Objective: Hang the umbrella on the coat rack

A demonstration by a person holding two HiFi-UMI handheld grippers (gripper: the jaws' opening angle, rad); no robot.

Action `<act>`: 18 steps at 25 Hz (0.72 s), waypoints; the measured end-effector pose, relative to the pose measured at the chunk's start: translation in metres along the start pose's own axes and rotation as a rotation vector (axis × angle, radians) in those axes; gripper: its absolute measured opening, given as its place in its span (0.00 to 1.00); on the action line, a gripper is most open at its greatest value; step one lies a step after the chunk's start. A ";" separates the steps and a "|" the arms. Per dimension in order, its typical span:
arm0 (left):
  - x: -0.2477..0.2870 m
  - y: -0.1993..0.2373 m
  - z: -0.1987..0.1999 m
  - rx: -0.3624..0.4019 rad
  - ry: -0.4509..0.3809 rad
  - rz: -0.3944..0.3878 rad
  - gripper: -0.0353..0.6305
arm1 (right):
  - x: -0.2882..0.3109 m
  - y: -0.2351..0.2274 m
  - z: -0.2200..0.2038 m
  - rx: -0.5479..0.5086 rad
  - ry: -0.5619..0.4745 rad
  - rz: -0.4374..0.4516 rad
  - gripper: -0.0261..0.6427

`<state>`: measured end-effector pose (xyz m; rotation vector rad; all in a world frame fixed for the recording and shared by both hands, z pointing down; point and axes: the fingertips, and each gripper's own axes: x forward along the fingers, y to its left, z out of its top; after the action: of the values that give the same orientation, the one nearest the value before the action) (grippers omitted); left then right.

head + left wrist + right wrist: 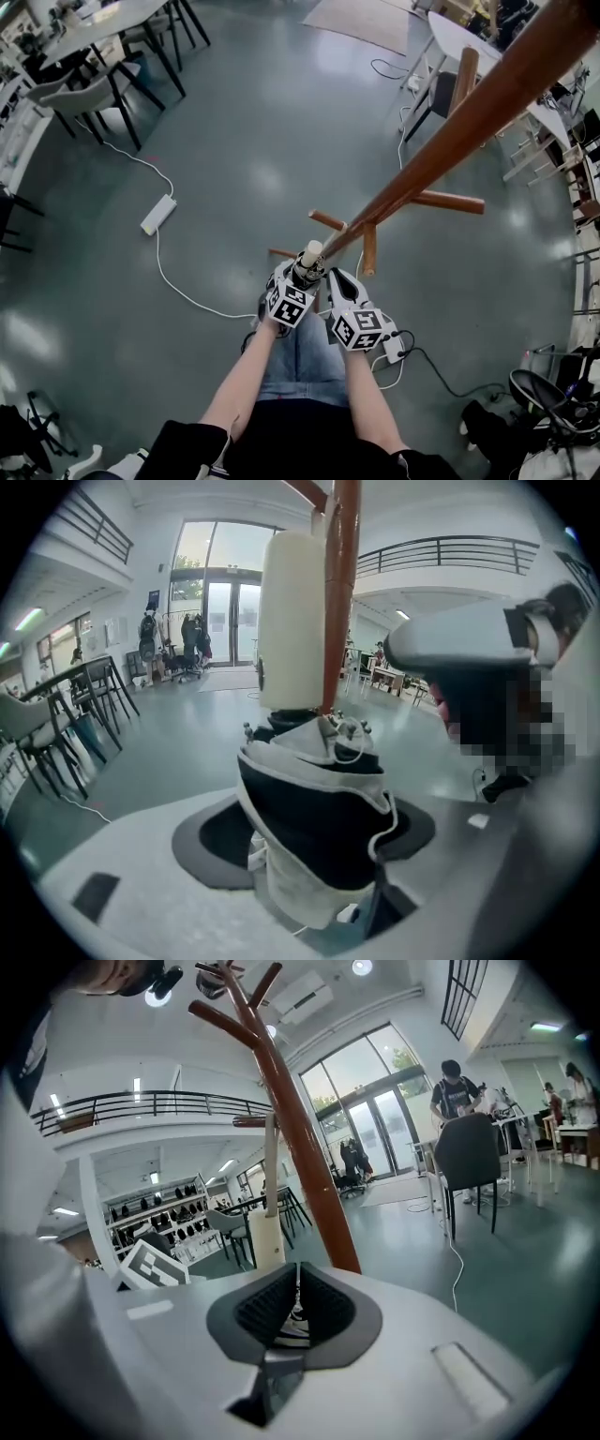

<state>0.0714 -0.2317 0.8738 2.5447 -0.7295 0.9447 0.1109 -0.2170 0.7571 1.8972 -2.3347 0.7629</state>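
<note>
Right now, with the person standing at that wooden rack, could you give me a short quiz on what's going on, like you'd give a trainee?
1. True or false: the umbrella already hangs on the coat rack.
2. The left gripper is shut on: A the umbrella, B a rack peg, C a chair leg.
3. Name the long white thing lying on the floor, well to the left of the rack.

Key: 1 false, the umbrella is folded and held upright beside the rack's pole. 2 A. 3 a power strip.
</note>
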 end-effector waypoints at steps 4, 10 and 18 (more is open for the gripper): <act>-0.008 0.001 0.005 0.007 -0.021 0.012 0.55 | 0.000 0.002 -0.006 0.018 0.017 0.008 0.09; -0.038 0.006 0.012 -0.026 -0.055 0.046 0.52 | -0.010 0.015 0.013 0.013 0.015 0.018 0.09; -0.142 0.012 0.106 -0.056 -0.221 0.136 0.27 | -0.051 0.031 0.084 0.016 -0.007 -0.021 0.09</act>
<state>0.0264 -0.2411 0.7026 2.6036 -0.9881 0.6777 0.1179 -0.1992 0.6554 1.9301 -2.3157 0.7766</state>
